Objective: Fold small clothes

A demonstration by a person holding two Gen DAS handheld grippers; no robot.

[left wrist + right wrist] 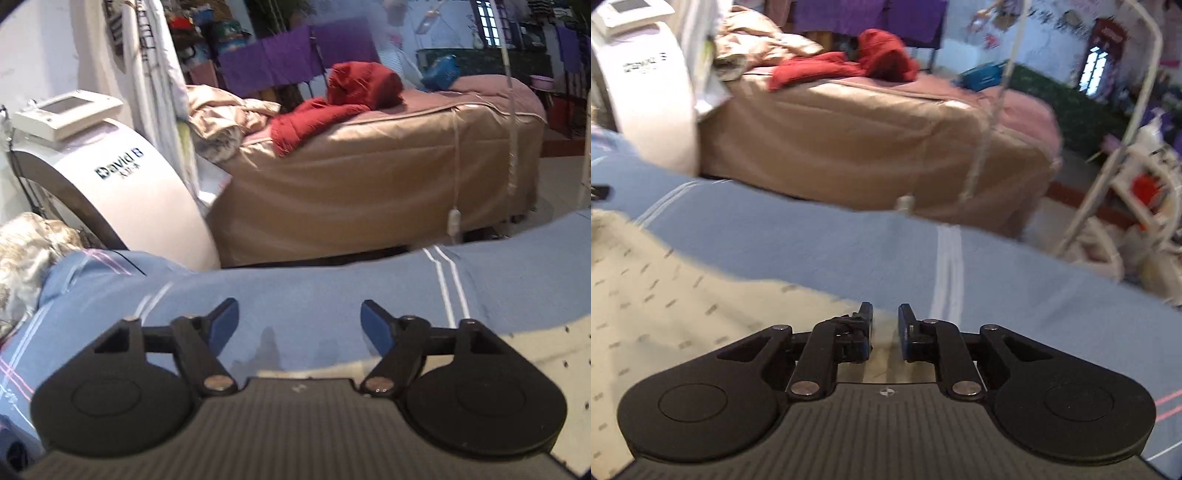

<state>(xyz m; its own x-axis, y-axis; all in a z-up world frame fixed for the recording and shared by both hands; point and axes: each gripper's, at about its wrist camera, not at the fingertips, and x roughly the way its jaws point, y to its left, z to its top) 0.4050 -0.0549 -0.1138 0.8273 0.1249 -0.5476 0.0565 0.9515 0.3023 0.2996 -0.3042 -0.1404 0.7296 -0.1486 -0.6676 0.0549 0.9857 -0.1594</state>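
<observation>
Two claws over a blue striped sheet point(314, 291): left gripper point(299, 321) spread wide, empty; right gripper point(885, 332) narrowly parted, its fingers empty above the cream dotted garment point(665, 295). Beyond, a tan bed point(369, 177) bears a red jacket point(332, 107); white machine point(122, 177) far left.

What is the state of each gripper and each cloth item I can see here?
Left gripper: open, nothing between its fingers.
Right gripper: open, narrow gap, nothing gripped.
Cream dotted small garment: lying flat on the blue striped sheet.
Red knitted garment: crumpled on the brown-covered bed.

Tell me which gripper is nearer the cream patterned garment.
Right. The right gripper hovers over the cream garment edge; the left gripper sits over blue sheet, garment off to its right.
</observation>
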